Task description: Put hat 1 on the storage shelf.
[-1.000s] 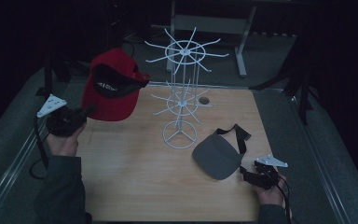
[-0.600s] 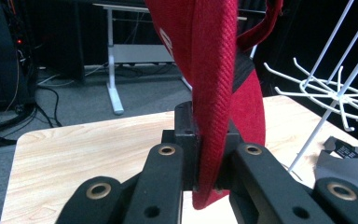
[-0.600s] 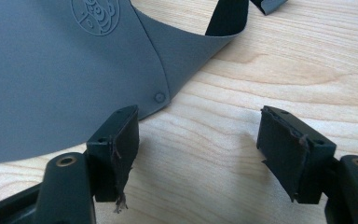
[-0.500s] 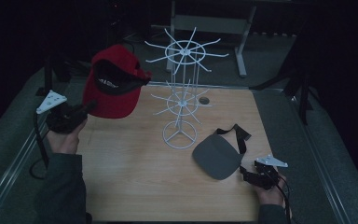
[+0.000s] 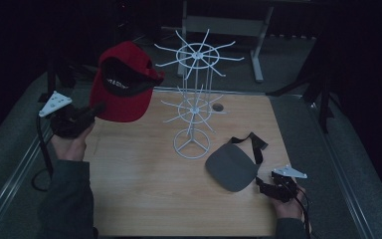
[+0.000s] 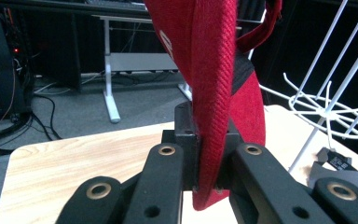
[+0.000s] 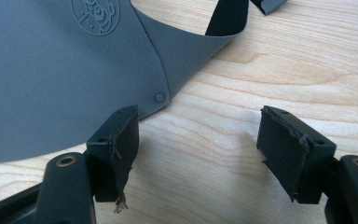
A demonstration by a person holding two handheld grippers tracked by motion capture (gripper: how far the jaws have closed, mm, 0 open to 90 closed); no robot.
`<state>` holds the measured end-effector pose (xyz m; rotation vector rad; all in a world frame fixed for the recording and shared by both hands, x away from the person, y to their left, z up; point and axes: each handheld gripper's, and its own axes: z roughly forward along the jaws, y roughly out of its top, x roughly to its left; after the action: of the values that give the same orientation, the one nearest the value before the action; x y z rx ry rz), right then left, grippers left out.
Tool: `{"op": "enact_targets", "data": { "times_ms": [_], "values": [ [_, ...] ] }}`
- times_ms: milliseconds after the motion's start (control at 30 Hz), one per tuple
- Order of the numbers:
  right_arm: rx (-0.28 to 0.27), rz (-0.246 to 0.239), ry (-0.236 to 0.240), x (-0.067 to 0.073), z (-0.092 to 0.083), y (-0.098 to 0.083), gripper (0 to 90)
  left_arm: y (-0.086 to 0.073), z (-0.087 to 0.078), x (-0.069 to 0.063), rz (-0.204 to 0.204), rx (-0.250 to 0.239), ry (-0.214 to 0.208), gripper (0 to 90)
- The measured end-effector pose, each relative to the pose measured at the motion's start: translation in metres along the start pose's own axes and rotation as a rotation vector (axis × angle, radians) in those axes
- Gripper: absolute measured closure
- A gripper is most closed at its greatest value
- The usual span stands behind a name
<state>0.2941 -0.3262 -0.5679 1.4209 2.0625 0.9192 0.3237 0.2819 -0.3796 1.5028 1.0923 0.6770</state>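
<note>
- The left hand-held gripper (image 5: pixel 92 112) is clamped on the brim edge of the red cap (image 5: pixel 122 89), holding it aloft at about ten o'clock from the white wire rack (image 5: pixel 194 99); the pinched brim lets the crown hang free, probably for hooking onto a prong.
- The rack stands mid-bench, within reach of both hands.
- The grey visor (image 5: pixel 231 167) lies flat on the bench (image 5: pixel 144 199) at four o'clock from the rack's base.
- The right hand-held gripper (image 7: pixel 198 154) rests low with its jaws apart, one jaw just beside the visor's rim, seemingly poised to grip it.
</note>
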Motion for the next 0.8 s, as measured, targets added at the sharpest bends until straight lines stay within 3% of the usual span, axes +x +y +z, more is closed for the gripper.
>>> {"op": "enact_targets", "data": {
  "times_ms": [800],
  "values": [
    [0.001, 0.000, 0.000, 0.000, 0.000, 0.000, 29.5, 0.024, 0.005, -0.010, 0.012, -0.041, -0.022, 85.7]
  ]
}}
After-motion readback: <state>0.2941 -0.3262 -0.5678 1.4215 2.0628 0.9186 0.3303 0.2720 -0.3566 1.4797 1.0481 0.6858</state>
